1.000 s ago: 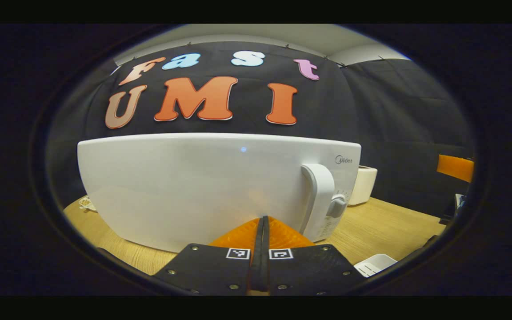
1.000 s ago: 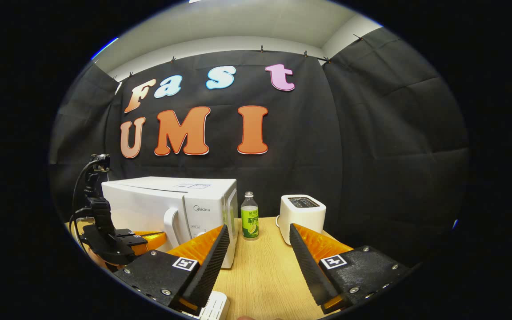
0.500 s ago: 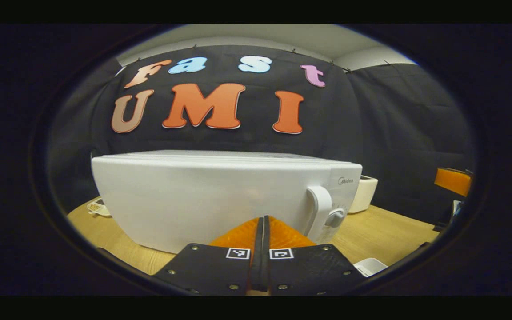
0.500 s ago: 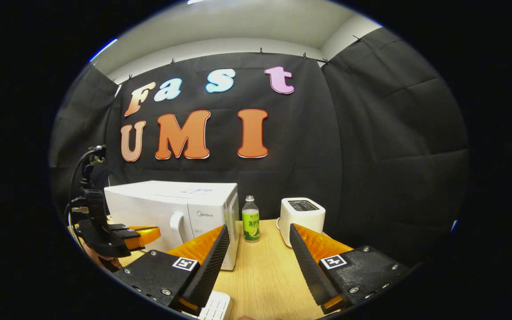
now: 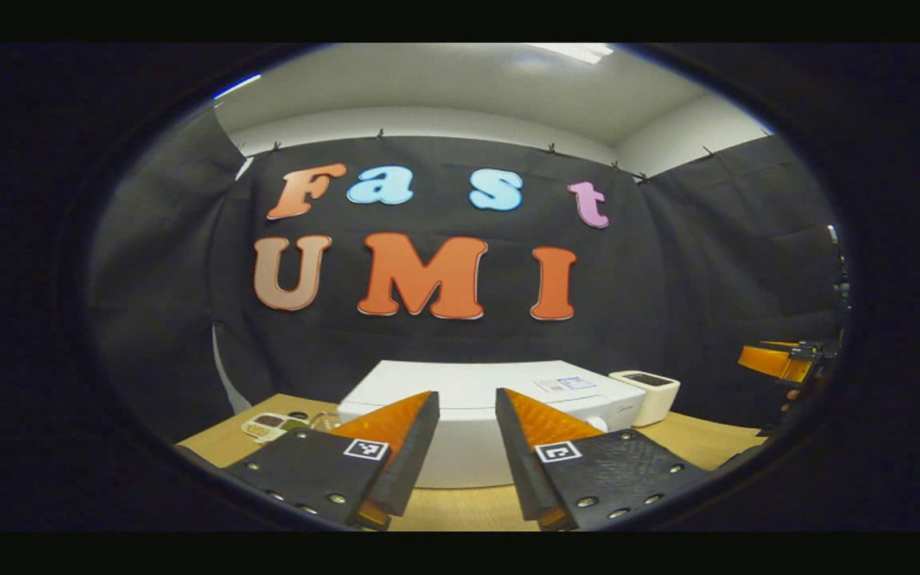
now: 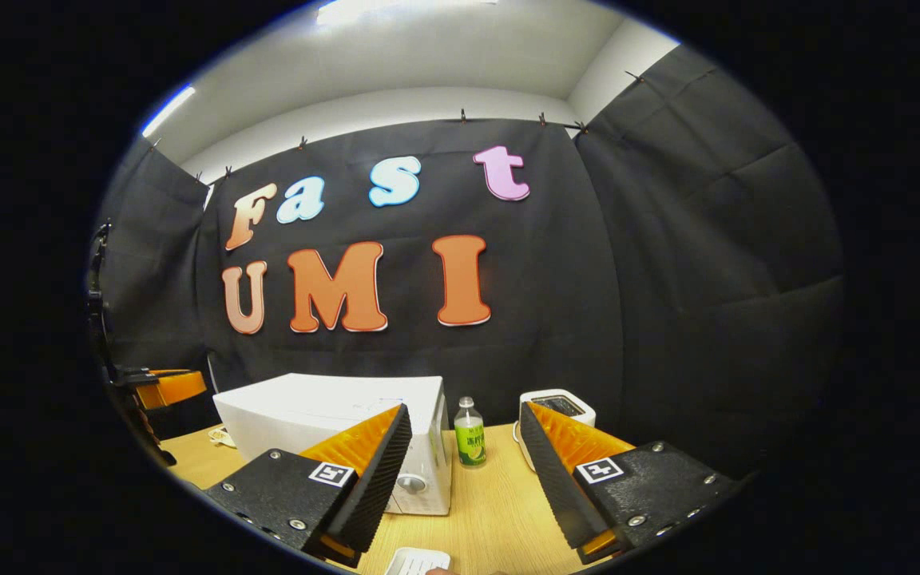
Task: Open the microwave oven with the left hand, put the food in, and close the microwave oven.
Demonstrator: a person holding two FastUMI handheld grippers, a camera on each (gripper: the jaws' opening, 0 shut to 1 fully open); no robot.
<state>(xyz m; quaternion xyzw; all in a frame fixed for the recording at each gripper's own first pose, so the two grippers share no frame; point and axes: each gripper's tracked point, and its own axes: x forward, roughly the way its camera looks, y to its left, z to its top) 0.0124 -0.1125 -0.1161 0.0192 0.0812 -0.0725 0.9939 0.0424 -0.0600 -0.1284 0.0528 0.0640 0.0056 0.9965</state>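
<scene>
The white microwave oven (image 5: 492,399) stands on the wooden table (image 5: 668,443) with its door shut, and I look down on its top from above and behind my left gripper (image 5: 466,395). That gripper is open, holds nothing, and hangs well off the oven. In the right gripper view the microwave (image 6: 324,411) sits low at the left, its knob (image 6: 412,483) facing the front. My right gripper (image 6: 465,409) is open with nothing between its fingers. The left gripper (image 6: 164,387) hangs in the air at the far left.
A green-labelled bottle (image 6: 469,435) and a white toaster (image 6: 556,402) stand right of the microwave. A white slotted object (image 6: 416,561) lies at the table's near edge. Small items (image 5: 268,426) lie on the table left of the oven.
My left gripper has opened and pulled up and back from the microwave door. The right gripper has risen too, so the oven sits lower in both views.
</scene>
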